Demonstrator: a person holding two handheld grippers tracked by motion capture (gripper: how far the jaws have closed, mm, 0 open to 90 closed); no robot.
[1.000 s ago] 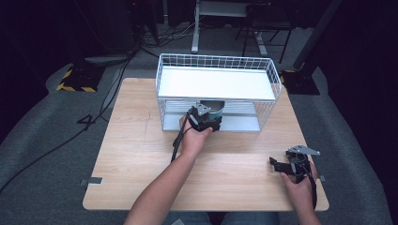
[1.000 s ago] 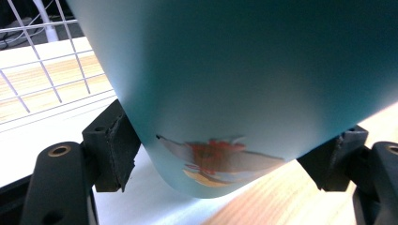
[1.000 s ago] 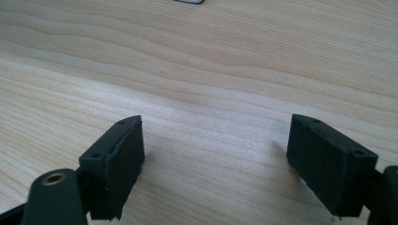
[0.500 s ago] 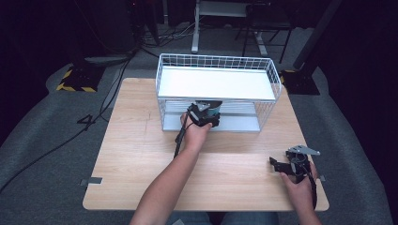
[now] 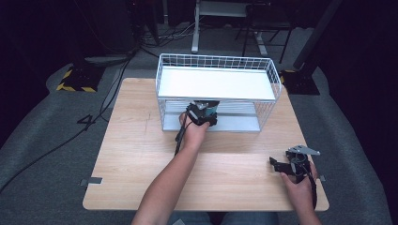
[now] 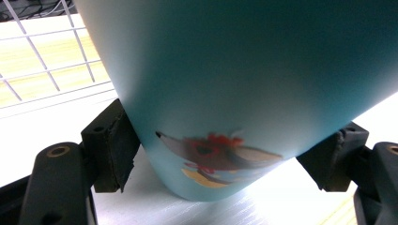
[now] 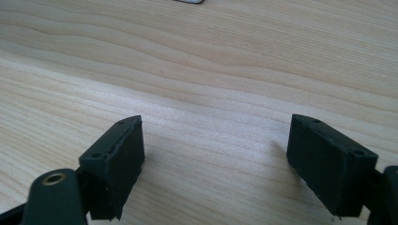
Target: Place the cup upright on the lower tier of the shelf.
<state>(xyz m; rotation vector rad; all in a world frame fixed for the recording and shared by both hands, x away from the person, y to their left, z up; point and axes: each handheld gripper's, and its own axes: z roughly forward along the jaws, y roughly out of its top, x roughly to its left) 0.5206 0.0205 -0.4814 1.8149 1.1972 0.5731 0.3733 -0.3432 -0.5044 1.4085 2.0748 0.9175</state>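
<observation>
Left gripper view shows the teal cup (image 6: 234,93) between both pads (image 6: 112,145), which press on its sides just above the white lower shelf (image 6: 56,126) of the rack (image 5: 216,93). Right gripper (image 5: 293,166) rests apart on the table (image 5: 136,140), jaws spread wide with nothing between them.

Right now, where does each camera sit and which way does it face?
High view: above the person's side, looking forward and down on the table; both forearms and tongs show.
Left gripper view: rides the left tongs, facing the teal cup they clamp in the wire rack.
Right gripper view: rides the right tongs, open over bare wood.
Shared: the wood table.
</observation>
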